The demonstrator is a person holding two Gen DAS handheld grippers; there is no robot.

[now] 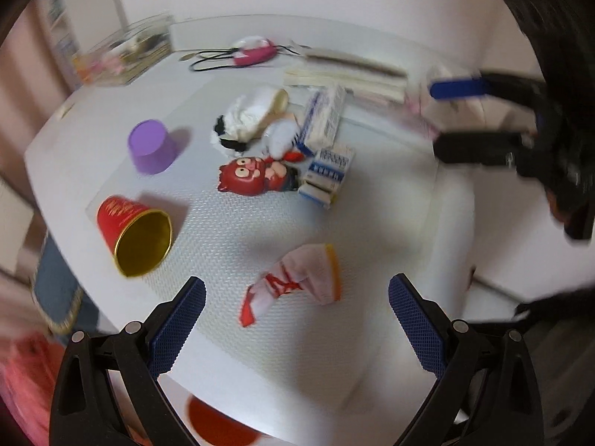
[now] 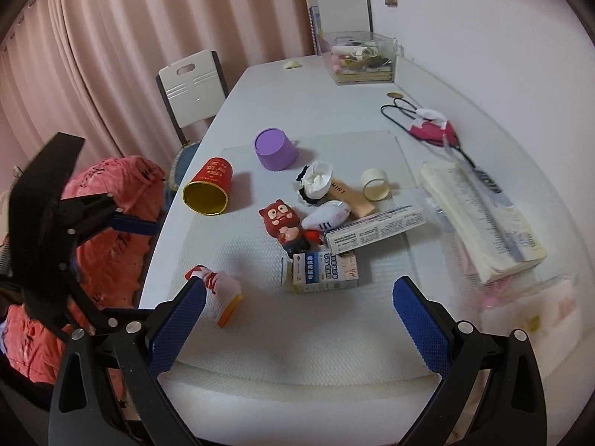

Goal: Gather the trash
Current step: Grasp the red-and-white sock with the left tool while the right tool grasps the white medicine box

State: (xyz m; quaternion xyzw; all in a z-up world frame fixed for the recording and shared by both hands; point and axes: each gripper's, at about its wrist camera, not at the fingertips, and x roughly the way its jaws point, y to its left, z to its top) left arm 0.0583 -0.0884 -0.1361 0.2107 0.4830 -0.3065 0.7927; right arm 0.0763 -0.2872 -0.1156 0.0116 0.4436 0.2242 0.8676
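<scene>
A crumpled white wrapper (image 1: pixel 293 282) with red print and an orange edge lay on the textured white mat (image 1: pixel 230 245) covering the tabletop (image 2: pixel 297 74), just ahead of the left claw (image 1: pixel 297 330), whose blue-padded jaws stood spread wide and empty above it. In the right wrist view the same wrapper (image 2: pixel 219 290) sat just beyond the left finger of the right claw (image 2: pixel 299 329), also splayed apart and holding nothing. Beyond the wrapper, a red cartoon figurine (image 2: pixel 286 225) lay on its back at the middle of the mat, with small medicine boxes (image 2: pixel 323 271) just beside it, a long white box (image 2: pixel 375 228) tilted above those, and a wad of white tissue (image 2: pixel 316 182) farther on. To the wrapper's far left a red cup with a gold lining (image 2: pixel 208 193) lay on its side, and a purple cup (image 2: pixel 275 148) stood upside down behind it. A thick open book (image 2: pixel 479 219) rested at the mat's right edge. A white chair (image 2: pixel 191 85) and pink curtains (image 2: pixel 111 37) stood behind the tabletop; the view from the left wrist was blurred.
</scene>
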